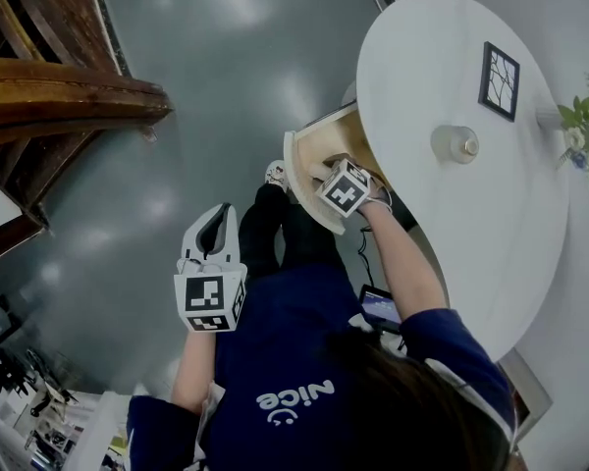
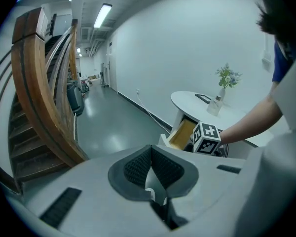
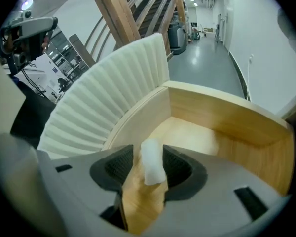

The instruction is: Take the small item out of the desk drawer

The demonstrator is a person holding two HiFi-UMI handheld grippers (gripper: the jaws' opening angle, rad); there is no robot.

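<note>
Reaching down into the open drawer [image 3: 227, 127], straddled the small white item [image 3: 151, 163] with the right gripper [image 3: 149, 168], jaws wide apart, bare wood showing between the left pad and the item, so nothing gripped yet. Lined up that way, by the look of it, so that a plain squeeze across the narrow width would catch it. Lay on the drawer's wooden floor beside the curved ribbed front [image 3: 108, 98]: a short roll-like piece, long axis running along the jaws, far end pointing toward the drawer's far wall and leaning slightly left. Hung the left gripper [image 2: 152, 169] well aside over the grey floor [image 1: 177, 116], jaws together and empty, probably spare for now.
</note>
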